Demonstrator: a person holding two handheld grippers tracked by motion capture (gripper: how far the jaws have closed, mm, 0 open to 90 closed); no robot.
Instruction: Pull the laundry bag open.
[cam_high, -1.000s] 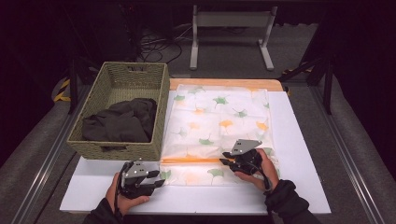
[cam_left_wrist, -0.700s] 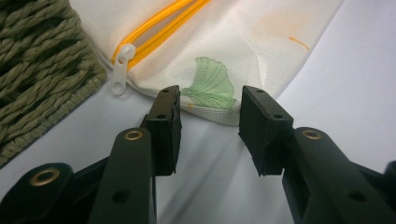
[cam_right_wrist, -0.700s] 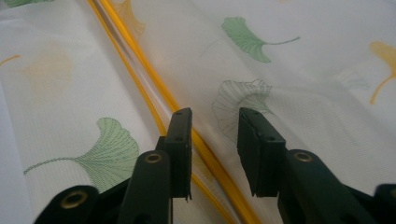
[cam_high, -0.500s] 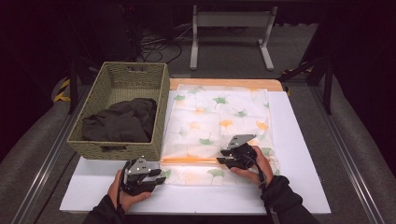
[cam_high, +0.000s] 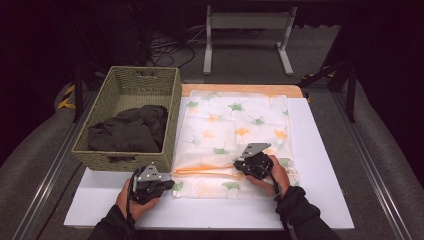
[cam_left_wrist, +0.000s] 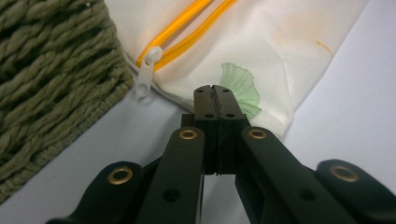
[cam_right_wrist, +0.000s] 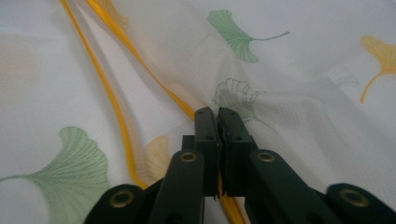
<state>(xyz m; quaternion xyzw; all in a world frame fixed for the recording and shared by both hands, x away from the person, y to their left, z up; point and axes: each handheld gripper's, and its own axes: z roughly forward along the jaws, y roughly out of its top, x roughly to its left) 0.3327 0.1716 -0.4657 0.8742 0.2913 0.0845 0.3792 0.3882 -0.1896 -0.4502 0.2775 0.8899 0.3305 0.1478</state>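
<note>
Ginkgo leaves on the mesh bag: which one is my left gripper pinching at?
The green leaf by the mesh bag's near-left corner, right at the shut left gripper's tips, just below the white zipper pull. Other leaves lie farther off.

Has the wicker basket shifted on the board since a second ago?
No. The wicker basket sits at the same spot, its right wall alongside the mesh bag.

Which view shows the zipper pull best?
The left gripper view: the white zipper pull lies close and sharp at the orange zipper's end, beside the basket. The high view gives the zipper as a thin line; the right gripper view shows orange zipper tracks.
</note>
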